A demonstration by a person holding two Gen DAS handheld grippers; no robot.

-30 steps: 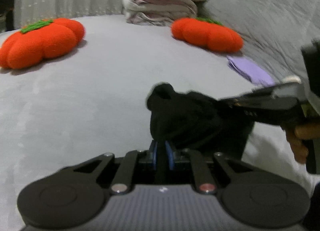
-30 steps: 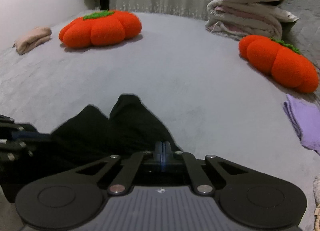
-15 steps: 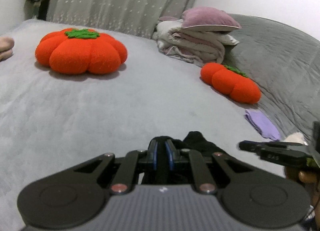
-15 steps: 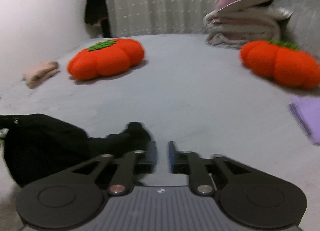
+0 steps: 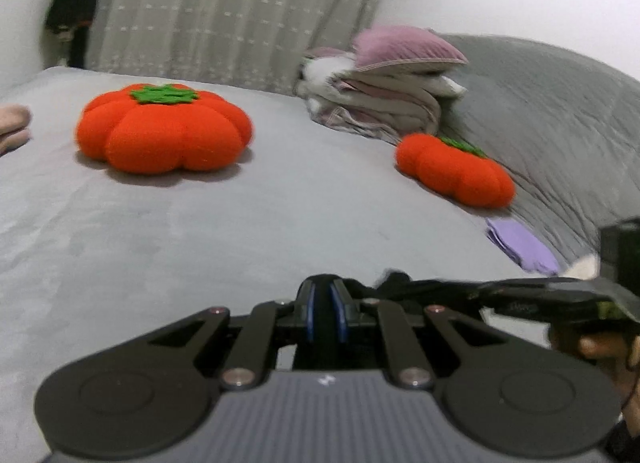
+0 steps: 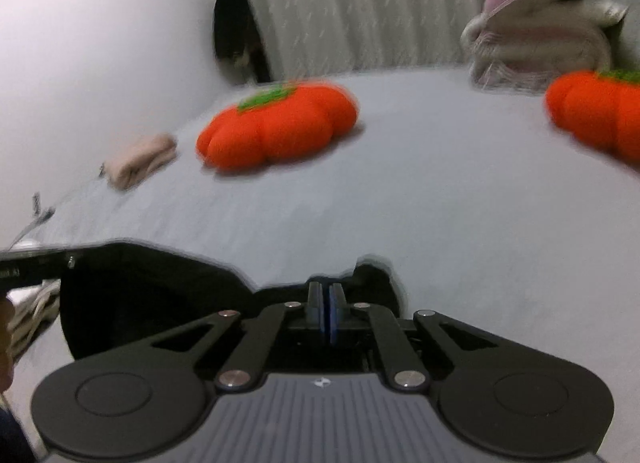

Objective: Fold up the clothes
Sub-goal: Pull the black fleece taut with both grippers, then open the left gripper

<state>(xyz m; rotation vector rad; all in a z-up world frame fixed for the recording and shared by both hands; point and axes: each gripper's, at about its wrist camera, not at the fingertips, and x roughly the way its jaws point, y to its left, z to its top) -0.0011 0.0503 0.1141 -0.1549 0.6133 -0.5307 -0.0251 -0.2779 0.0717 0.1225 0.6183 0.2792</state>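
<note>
Change from half a second earlier: the right gripper [image 6: 325,305] then had its jaws apart with a clear gap; its jaws are now drawn together, pinching an edge of the black garment [image 6: 160,295]. The left gripper [image 5: 325,313] remains clamped on the same garment, its jaws narrow with dark cloth between them. In the left wrist view the right gripper [image 5: 532,297] has come closer to the left one, and the black garment [image 5: 394,281] bridges the two.

Task item position: the black garment hangs between both grippers, low over the grey bed [image 6: 460,203], with most of its bulk toward the left gripper, seen at the left edge of the right wrist view [image 6: 28,267].

Markings: a small white emblem sits on each gripper body; no lettering is legible. Writing on the side of the right gripper is too blurred to read.

Count:
- Orange pumpkin cushions: two, one large [image 5: 164,129], one smaller [image 5: 454,171], well apart.
- Folded bedding stack with purple pillow on top [image 5: 384,91]: one.
- Lilac folded cloth [image 5: 520,245]: one, near the smaller cushion.
- Pink rolled cloth [image 6: 140,159]: one, near the large cushion [image 6: 280,125].
- Dark item hanging beside the curtain [image 6: 236,31]: one.
</note>
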